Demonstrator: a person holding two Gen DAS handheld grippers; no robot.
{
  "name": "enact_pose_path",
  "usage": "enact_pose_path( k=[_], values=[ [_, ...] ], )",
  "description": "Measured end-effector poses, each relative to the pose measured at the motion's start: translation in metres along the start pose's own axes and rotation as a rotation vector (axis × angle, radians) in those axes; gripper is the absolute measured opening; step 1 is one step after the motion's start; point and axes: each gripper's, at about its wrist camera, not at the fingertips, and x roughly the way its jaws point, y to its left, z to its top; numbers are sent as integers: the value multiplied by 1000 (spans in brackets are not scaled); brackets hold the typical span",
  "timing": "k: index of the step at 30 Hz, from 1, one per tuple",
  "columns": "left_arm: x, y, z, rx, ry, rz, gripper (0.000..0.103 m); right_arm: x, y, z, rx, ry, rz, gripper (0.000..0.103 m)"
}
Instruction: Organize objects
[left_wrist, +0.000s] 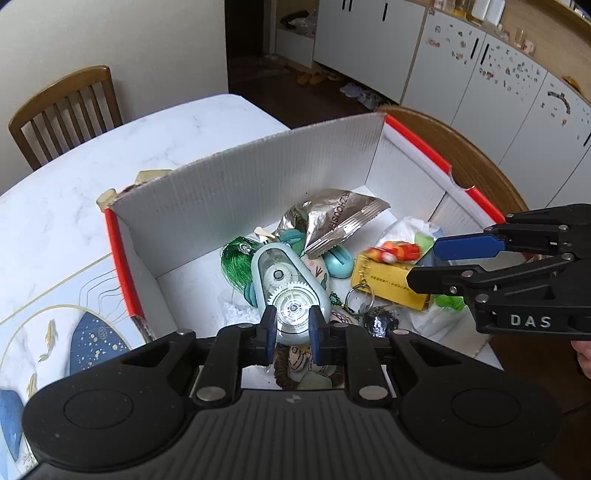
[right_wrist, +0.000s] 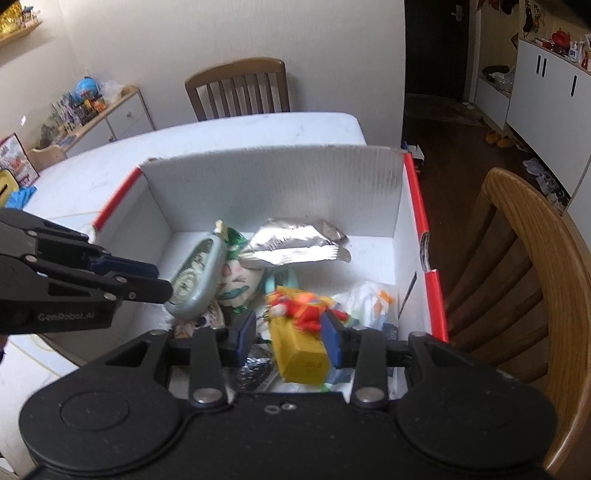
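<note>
A white corrugated box (left_wrist: 258, 184) (right_wrist: 277, 184) with red rims stands on the table, holding several small items. My left gripper (left_wrist: 293, 328) (right_wrist: 162, 282) is shut on the lower end of a pale blue-green tape dispenser (left_wrist: 284, 280) (right_wrist: 199, 273), just above the pile inside the box. My right gripper (right_wrist: 290, 332) (left_wrist: 423, 263) is open inside the box on the right. A yellow carton (right_wrist: 299, 350) (left_wrist: 391, 284) lies under its jaws, and a blurred red-orange toy (right_wrist: 299, 306) (left_wrist: 395, 253) rests on it. There is a gap between the left pad and the carton.
A silver foil packet (left_wrist: 340, 221) (right_wrist: 295, 243), a green tassel (left_wrist: 236, 262), a key ring (left_wrist: 360, 295) and a plastic bag (right_wrist: 369, 299) also lie in the box. Wooden chairs (right_wrist: 524, 277) (left_wrist: 66, 107) stand beside the marble table (left_wrist: 147, 147). A fish-patterned mat (left_wrist: 55, 332) lies left of the box.
</note>
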Motion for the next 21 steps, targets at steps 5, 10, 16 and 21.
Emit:
enact_pose_path(
  k=[5,10,16,21],
  values=[
    [-18,-5,-4,0,-51,14,39,-21,8,0,-5,-48,27,46],
    [-40,-12,-11,7,-119,21,58,-41,15,-2,-1,-93,47,52],
    [-62,-16,-18,-5,-169,25,61,-64,23,-5,1,-143,59,61],
    [-80,-19,-25,-13,-212,33,64,-80,29,-8,-1,-169,77,65]
  ],
)
